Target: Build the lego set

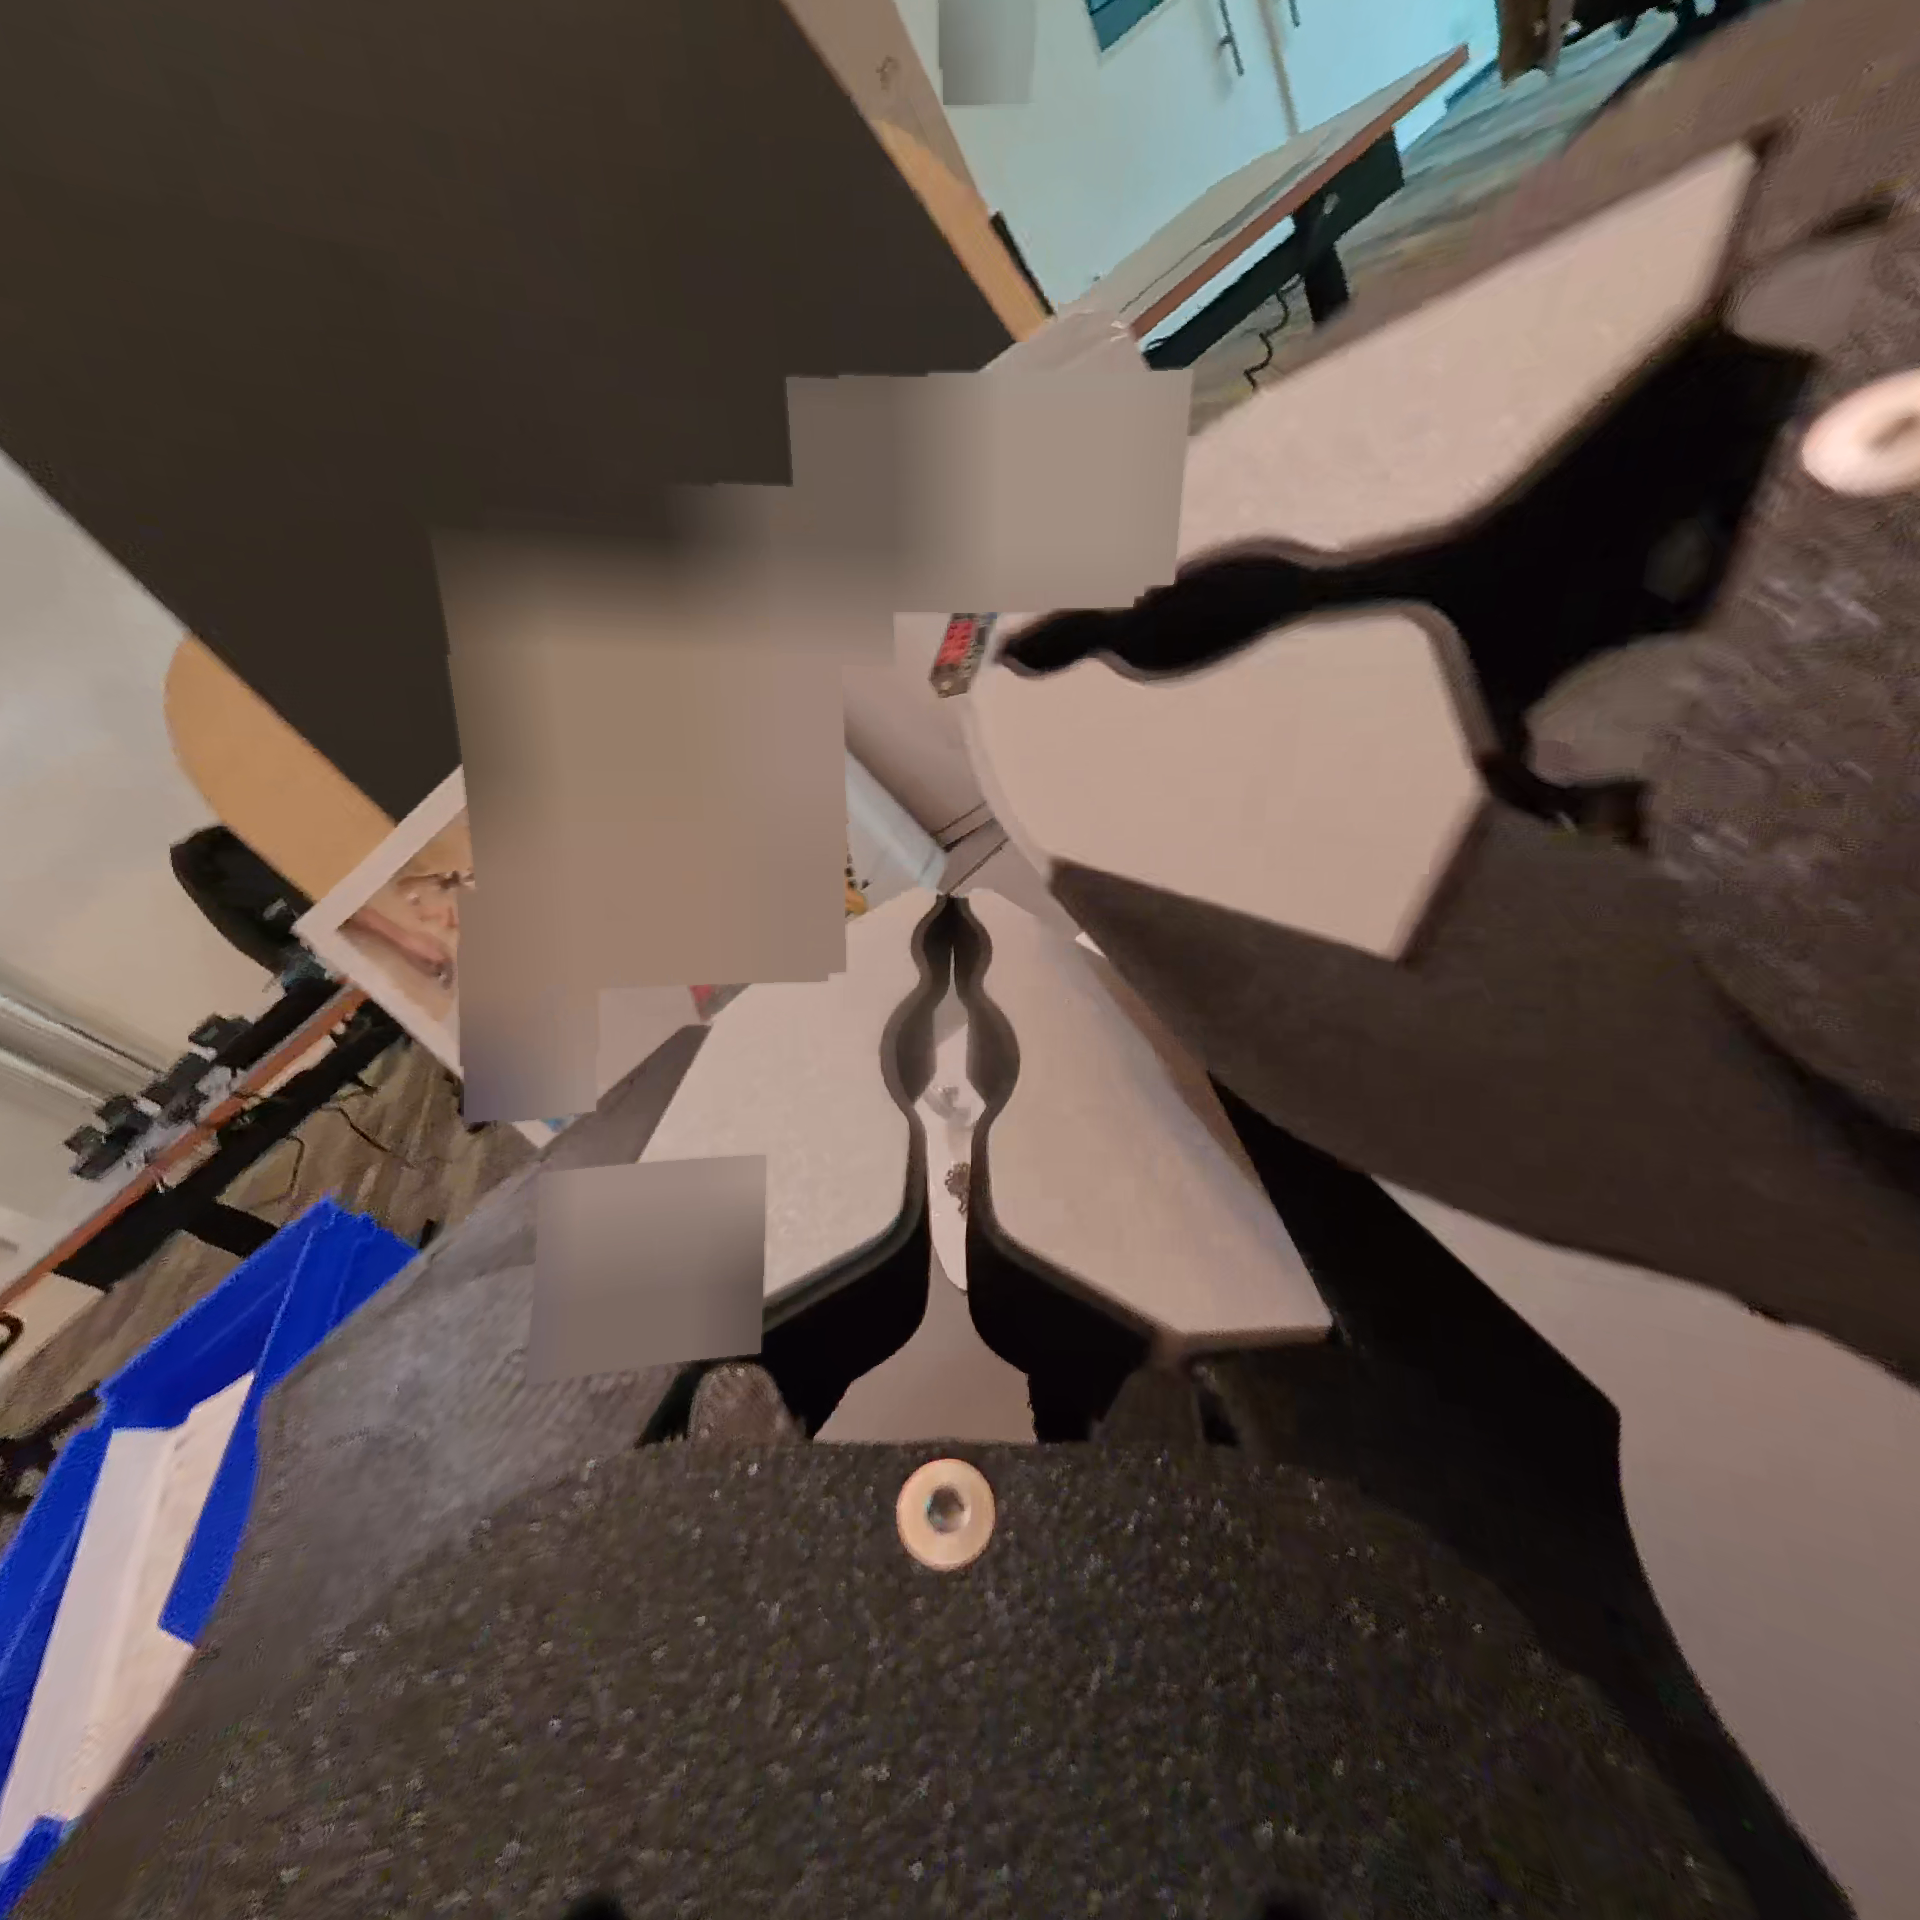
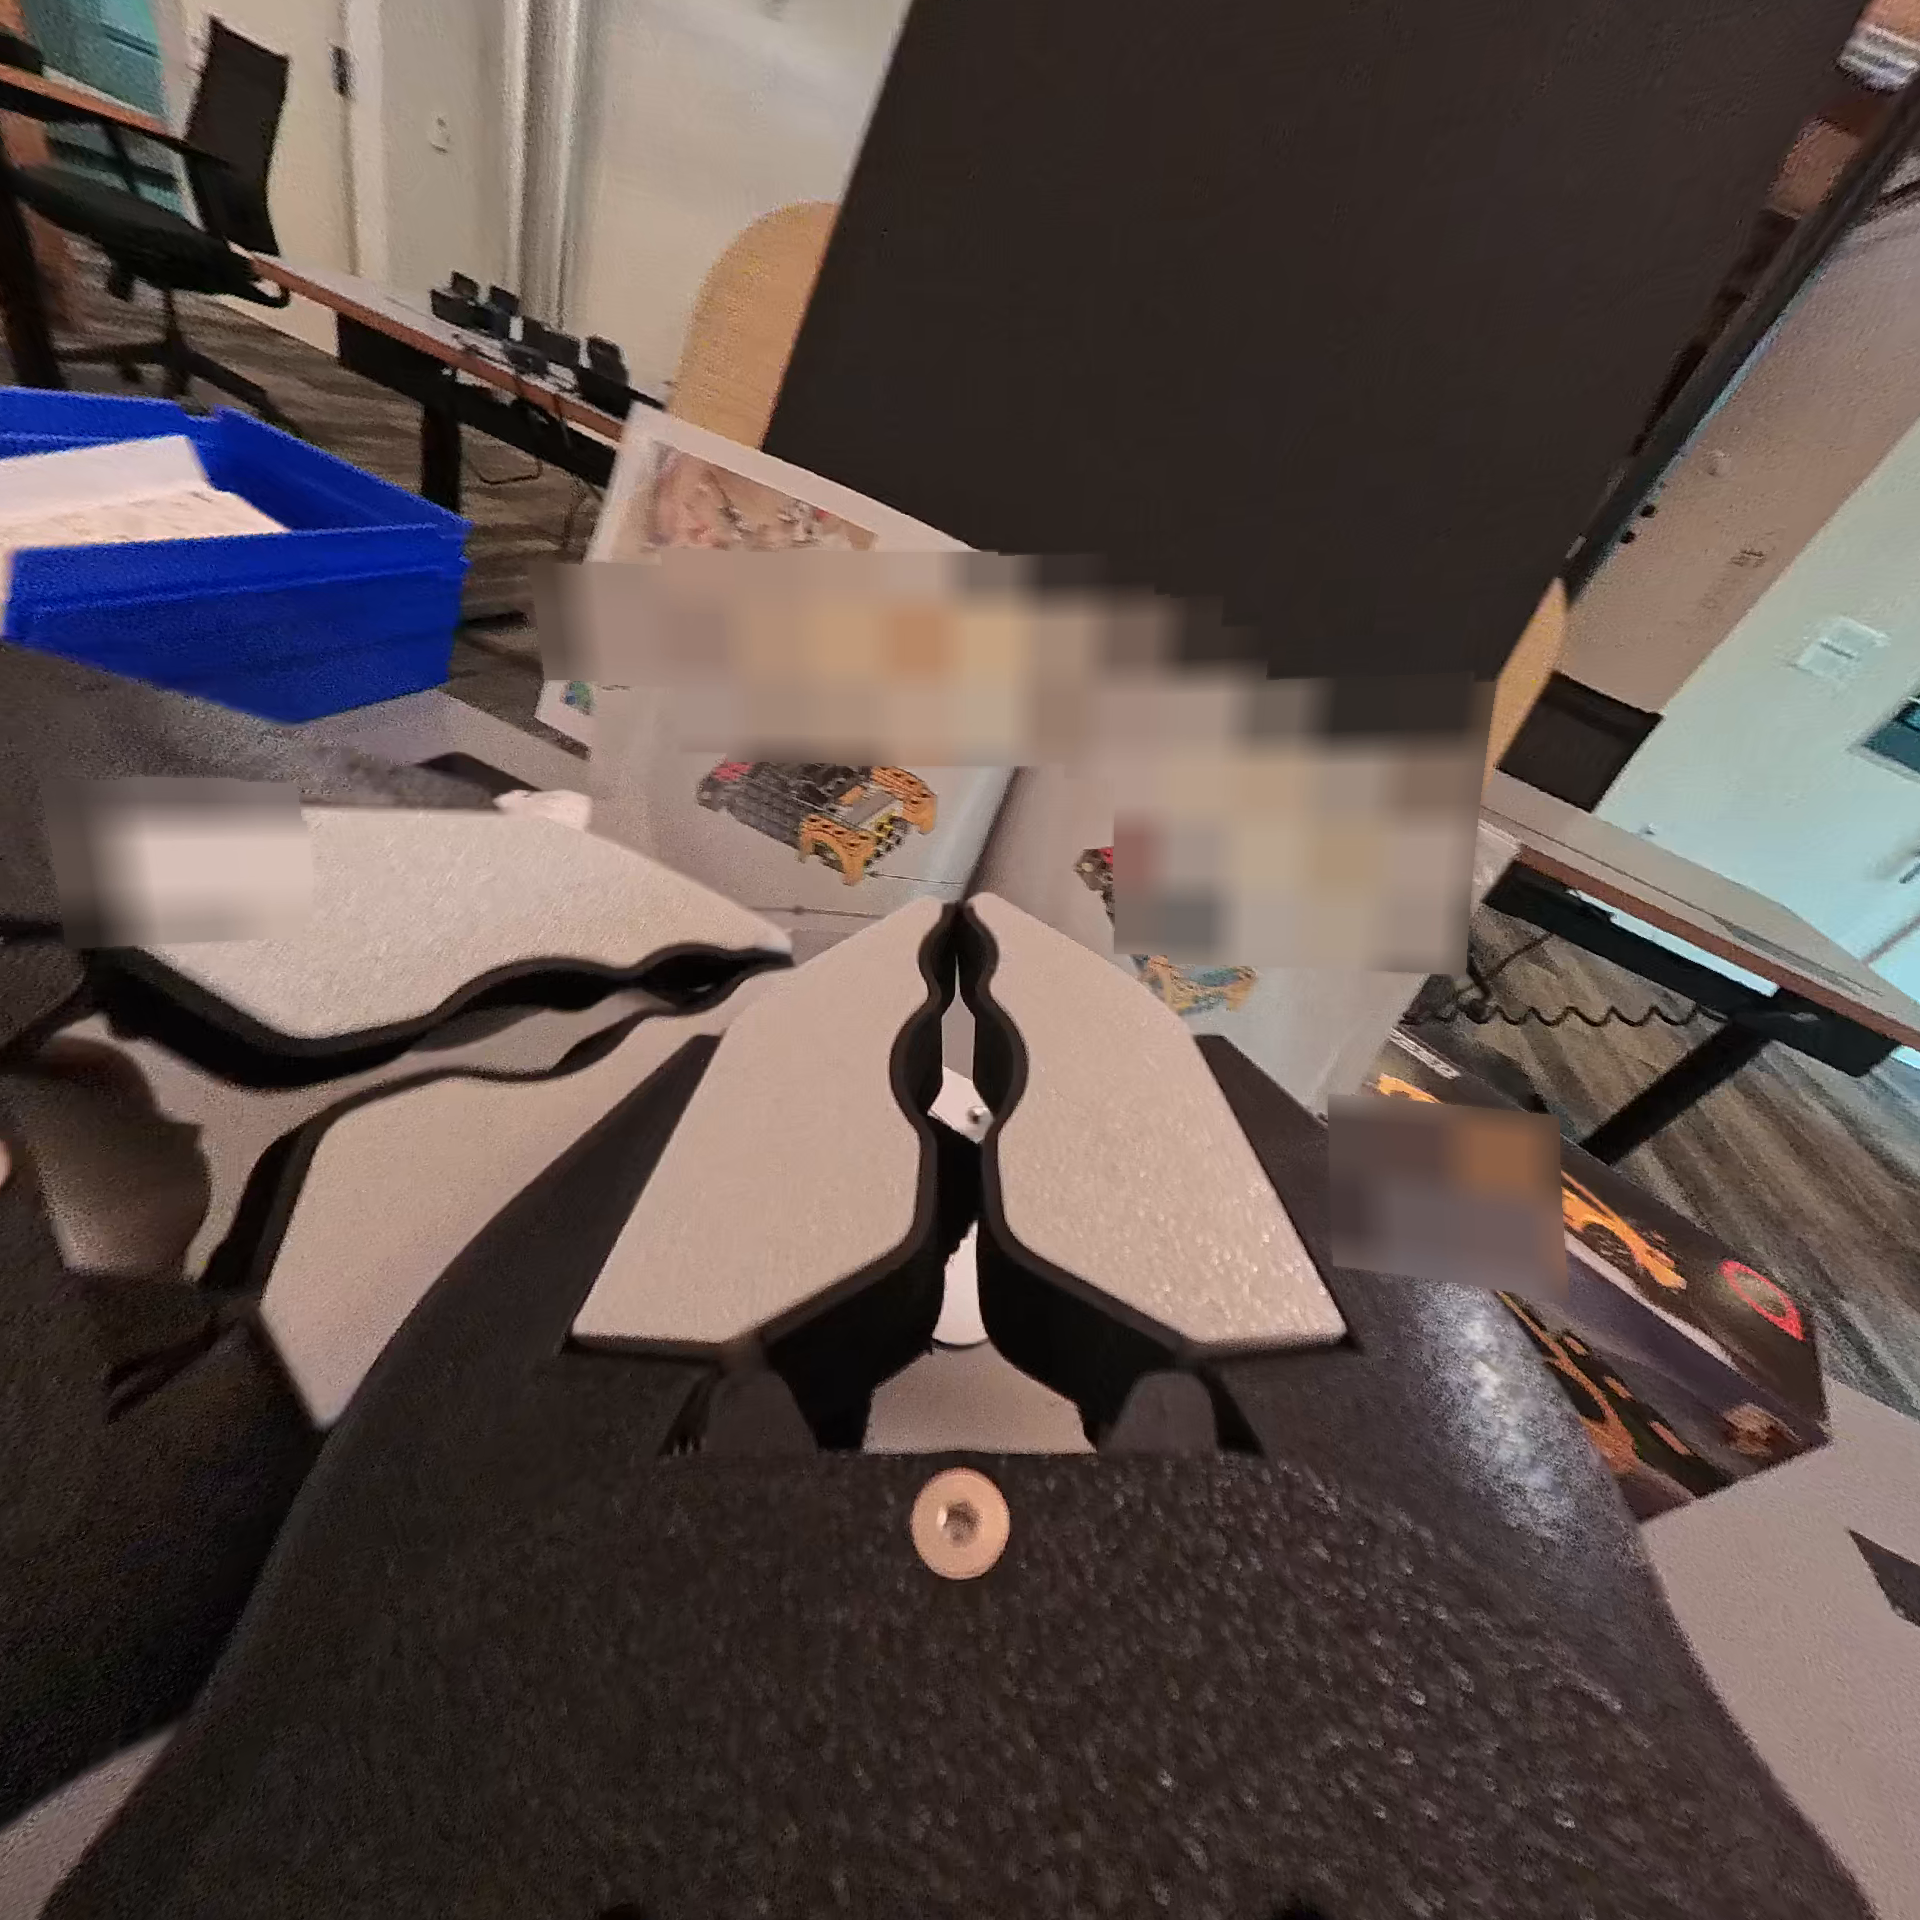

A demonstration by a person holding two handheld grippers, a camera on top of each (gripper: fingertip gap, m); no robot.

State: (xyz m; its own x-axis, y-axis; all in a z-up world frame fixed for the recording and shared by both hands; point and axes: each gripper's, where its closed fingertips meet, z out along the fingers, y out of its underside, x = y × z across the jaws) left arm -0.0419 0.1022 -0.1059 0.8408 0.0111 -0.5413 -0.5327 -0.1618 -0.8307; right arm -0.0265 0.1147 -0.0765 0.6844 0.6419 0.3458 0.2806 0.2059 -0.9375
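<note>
1. The left tongs point(image 1: 951, 914) have their two grey fingers pressed together at the tips, and I see nothing held between them.
2. The right tongs point(image 2: 956, 920) are closed in the same way, tip against tip, and nothing shows at the tips. A small pale bit can be seen through the gap lower down, but I cannot tell what it is.
3. The two tongs are close to each other and cross at an angle, above the table point(image 2: 1766, 1621).
4. An open instruction booklet point(image 2: 831, 821) lies on the table just ahead of the right tongs, with pictures of an orange and black model.
5. The lego box point(image 2: 1621, 1340), dark with an orange car on it, lies on the table to the right of the right tongs.
6. A blue bin point(image 2: 260, 603) with white paper inside stands to the left.
7. A large dark board point(image 2: 1299, 312) stands behind the booklet.
</note>
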